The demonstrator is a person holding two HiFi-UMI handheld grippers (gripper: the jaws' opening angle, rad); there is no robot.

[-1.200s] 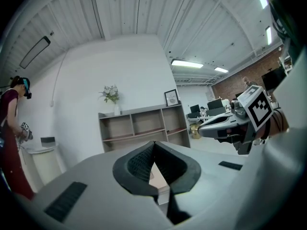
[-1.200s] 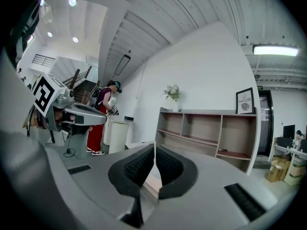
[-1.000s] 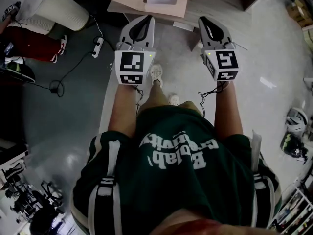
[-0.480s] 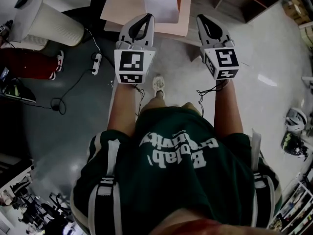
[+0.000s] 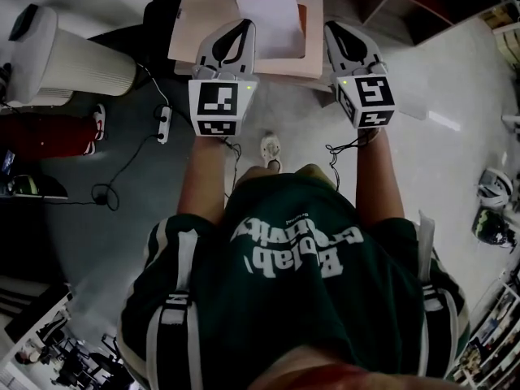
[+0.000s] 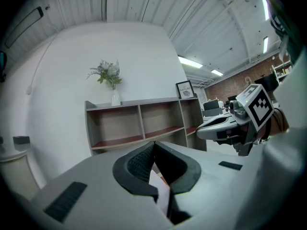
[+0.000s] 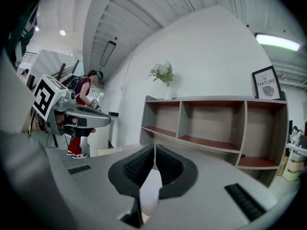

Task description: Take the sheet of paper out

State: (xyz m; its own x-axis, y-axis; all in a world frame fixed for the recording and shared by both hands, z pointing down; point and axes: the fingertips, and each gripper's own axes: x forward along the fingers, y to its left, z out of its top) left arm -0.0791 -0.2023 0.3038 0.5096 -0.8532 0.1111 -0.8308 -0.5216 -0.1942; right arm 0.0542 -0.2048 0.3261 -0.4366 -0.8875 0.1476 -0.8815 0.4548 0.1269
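A white sheet of paper [image 5: 272, 21] lies on an orange folder [image 5: 313, 24] on a pale table top [image 5: 188, 24] at the top of the head view. My left gripper [image 5: 243, 26] is held out level over the table's near edge, just left of the sheet, shut with nothing in it. Just right of the folder, my right gripper [image 5: 334, 28] is also shut and holds nothing. In the left gripper view the jaws [image 6: 153, 145] meet at their tips; the right gripper view shows the same [image 7: 154, 148]. Neither gripper touches the paper.
A white ribbed cylinder [image 5: 71, 60] stands on the floor at the left, with a power strip [image 5: 162, 124] and cable beside it. A low open shelf unit [image 6: 139, 124] stands against the white wall ahead. A person in red trousers [image 5: 36, 130] is at the far left.
The table with the paper and folder has come closer, sliding down the head view until it lies under the gripper tips. Both grippers stayed shut and side by side.
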